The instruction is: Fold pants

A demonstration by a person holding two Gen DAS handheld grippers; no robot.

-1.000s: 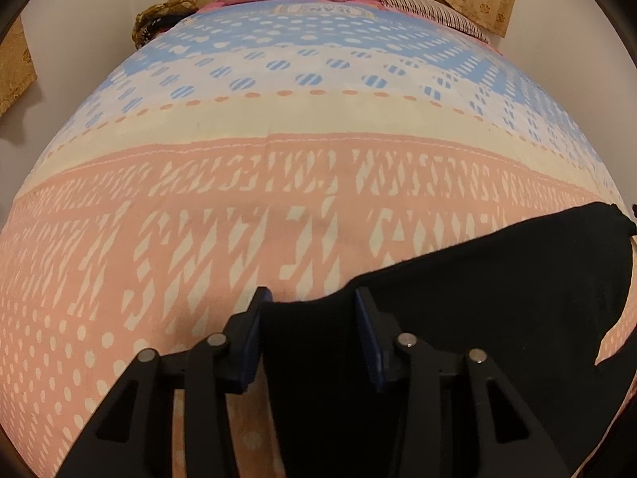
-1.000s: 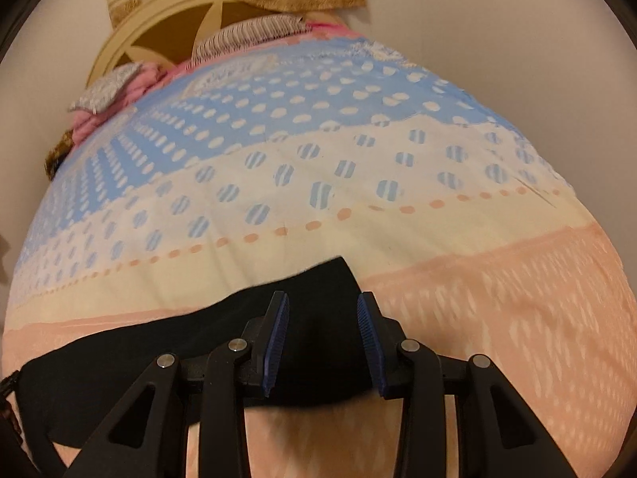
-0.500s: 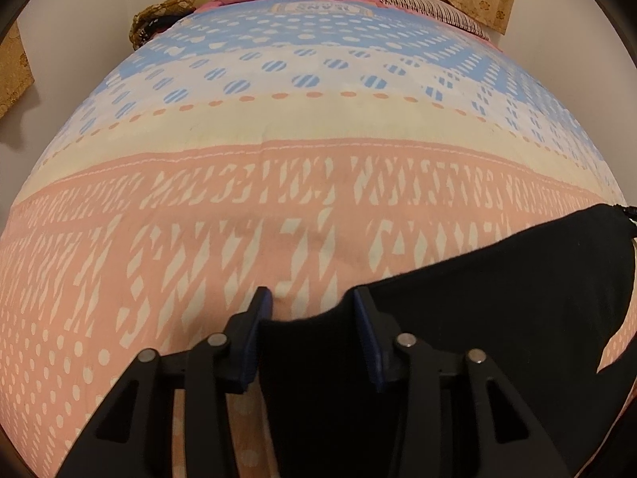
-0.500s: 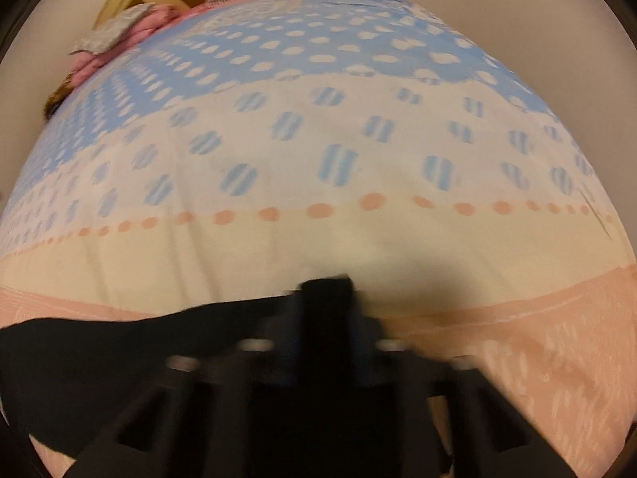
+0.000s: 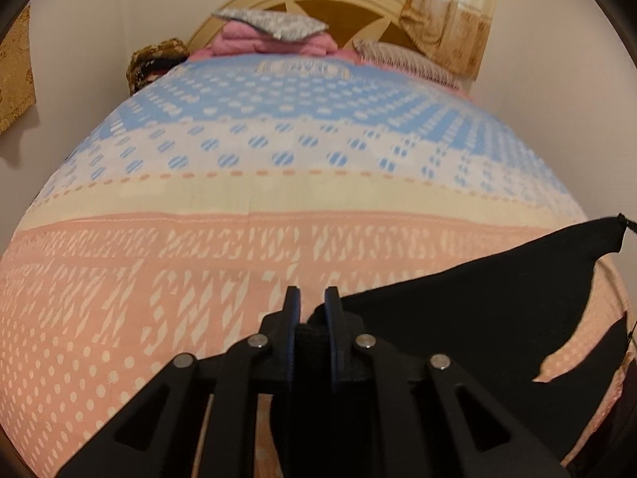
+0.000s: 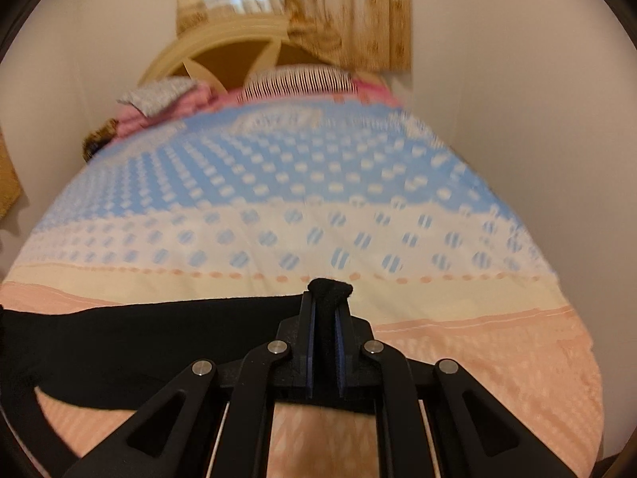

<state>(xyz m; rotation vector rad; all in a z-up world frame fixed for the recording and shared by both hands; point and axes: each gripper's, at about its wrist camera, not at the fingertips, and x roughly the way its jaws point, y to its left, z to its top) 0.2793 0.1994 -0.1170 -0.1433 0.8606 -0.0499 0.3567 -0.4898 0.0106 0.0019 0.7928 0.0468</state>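
The black pants [image 5: 477, 298] lay across the pink near end of the patterned bedspread [image 5: 278, 199]. The left gripper [image 5: 311, 298] had just been closing and pinched one corner of the cloth. The right gripper [image 6: 325, 310] was clamped on the other corner, a bunch of fabric protruding past its tips, with the edge stretched between them.

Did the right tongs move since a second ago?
Yes. The right tongs, just closed on the black pants, went up: the headboard and curtain now sit lower in view.
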